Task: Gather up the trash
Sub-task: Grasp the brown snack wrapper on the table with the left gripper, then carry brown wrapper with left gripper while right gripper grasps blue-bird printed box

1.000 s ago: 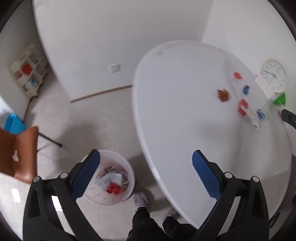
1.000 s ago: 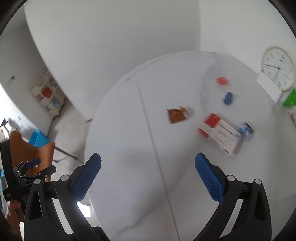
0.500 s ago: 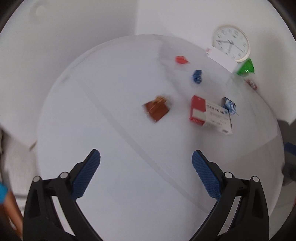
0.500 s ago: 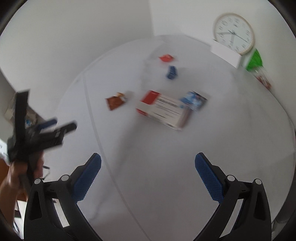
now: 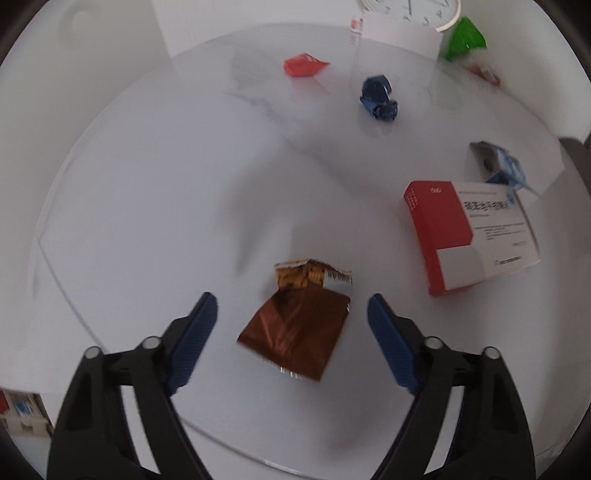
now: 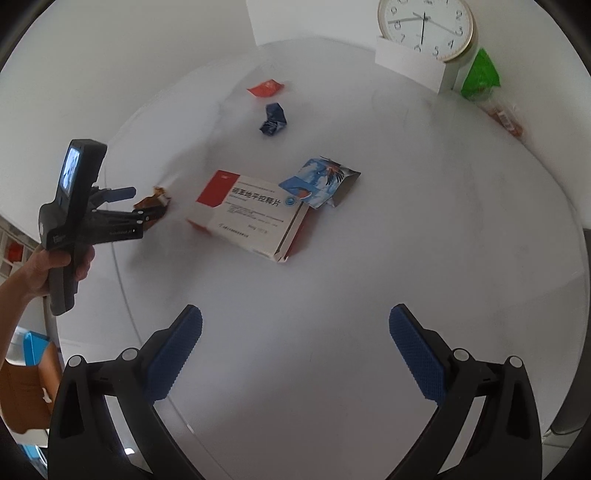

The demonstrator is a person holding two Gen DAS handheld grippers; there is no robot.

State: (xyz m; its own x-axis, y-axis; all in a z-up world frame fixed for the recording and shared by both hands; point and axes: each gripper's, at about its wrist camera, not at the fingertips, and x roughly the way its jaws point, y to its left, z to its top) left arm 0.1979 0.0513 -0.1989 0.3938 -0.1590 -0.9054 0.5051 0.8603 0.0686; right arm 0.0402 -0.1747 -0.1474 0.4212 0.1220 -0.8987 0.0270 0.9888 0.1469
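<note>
A torn brown foil wrapper [image 5: 295, 325] lies on the round white table [image 5: 147, 184]. My left gripper [image 5: 291, 314] is open, with one finger on each side of the wrapper, low over it. In the right wrist view the left gripper [image 6: 131, 203] shows at the brown wrapper [image 6: 155, 201]. A red and white medicine box [image 5: 469, 236] [image 6: 251, 218], a blue and white packet [image 6: 319, 181], a crumpled blue wrapper [image 5: 378, 98] [image 6: 273, 120] and a red wrapper [image 5: 304, 64] [image 6: 265, 87] lie farther back. My right gripper [image 6: 295, 343] is open and empty above the table's near part.
A wall clock [image 6: 424, 26], a white card [image 6: 408, 62] and a green packet [image 6: 480, 74] stand at the table's far edge. A brown chair [image 6: 26, 384] stands on the floor to the left.
My left gripper swung from over the floor bin to the table and came down around the brown wrapper. My right gripper moved right, toward the medicine box.
</note>
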